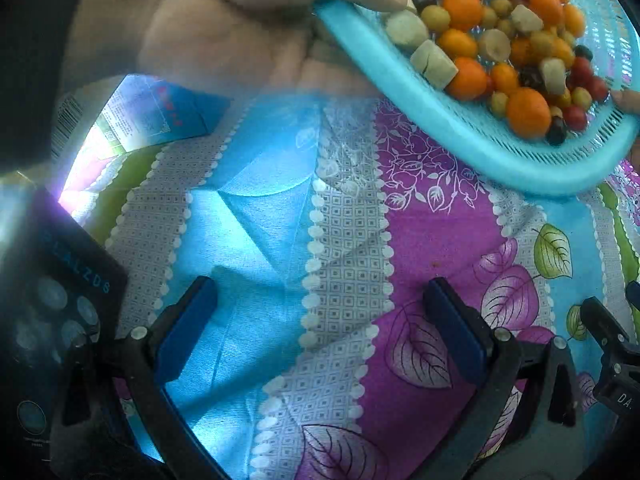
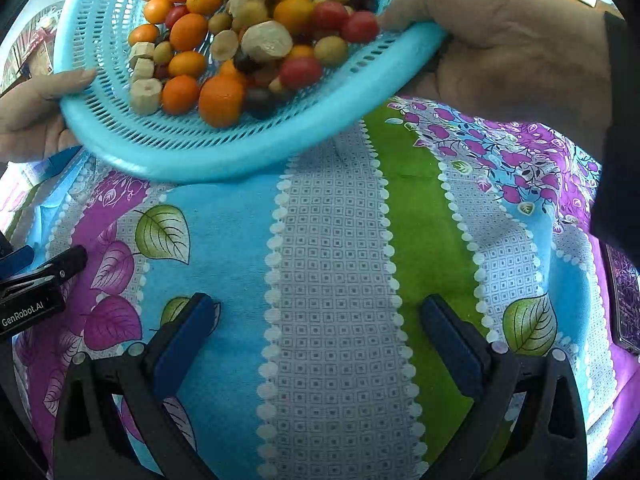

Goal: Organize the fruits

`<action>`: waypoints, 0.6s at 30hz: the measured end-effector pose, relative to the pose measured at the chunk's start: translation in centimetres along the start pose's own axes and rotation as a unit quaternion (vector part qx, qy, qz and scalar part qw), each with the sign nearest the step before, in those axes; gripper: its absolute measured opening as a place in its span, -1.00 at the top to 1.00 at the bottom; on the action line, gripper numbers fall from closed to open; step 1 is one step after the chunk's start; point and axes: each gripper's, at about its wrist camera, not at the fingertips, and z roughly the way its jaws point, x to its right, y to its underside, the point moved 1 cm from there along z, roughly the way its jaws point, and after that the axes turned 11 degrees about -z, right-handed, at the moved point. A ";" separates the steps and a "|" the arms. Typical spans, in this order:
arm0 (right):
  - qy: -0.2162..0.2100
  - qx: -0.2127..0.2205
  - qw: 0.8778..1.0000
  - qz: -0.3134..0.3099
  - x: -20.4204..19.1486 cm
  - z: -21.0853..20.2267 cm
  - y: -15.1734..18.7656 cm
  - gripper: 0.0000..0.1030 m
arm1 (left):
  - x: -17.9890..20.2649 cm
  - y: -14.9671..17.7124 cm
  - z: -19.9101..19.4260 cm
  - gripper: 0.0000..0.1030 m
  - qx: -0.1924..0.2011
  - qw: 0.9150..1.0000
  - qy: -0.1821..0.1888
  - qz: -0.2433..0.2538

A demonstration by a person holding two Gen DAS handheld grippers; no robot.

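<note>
A light-blue perforated basket (image 1: 460,136) (image 2: 168,160) is held tilted above the tablecloth by two bare hands (image 1: 224,20) (image 2: 500,44). It holds several small orange fruits (image 2: 221,101) (image 1: 528,112), red cherry tomatoes (image 2: 301,72), dark berries, yellow-green fruits and beige cut chunks (image 1: 434,65) (image 2: 266,42). My left gripper (image 1: 320,300) rests open low over the cloth with nothing between its blue pads. My right gripper (image 2: 316,316) is likewise open and empty, nearer than the basket. Each gripper shows at the edge of the other's view.
A patterned tablecloth (image 2: 332,260) with blue, purple, green and white stripes covers the surface. A blue-and-white carton (image 1: 148,116) lies at the left. A dark box with round marks (image 1: 56,308) sits at the near left. A dark purple object (image 2: 626,300) is at the right edge.
</note>
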 end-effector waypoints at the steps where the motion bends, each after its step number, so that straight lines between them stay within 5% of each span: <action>1: 0.000 0.000 1.000 0.000 0.0 0.0 0.0 -1.00 | 0.0 0.0 0.0 -1.00 0.000 1.000 0.000 0.000; 18: 0.002 -0.003 1.000 -0.002 -0.1 -0.2 -0.1 -1.00 | 0.1 0.3 -0.2 -1.00 0.000 1.000 0.000 0.001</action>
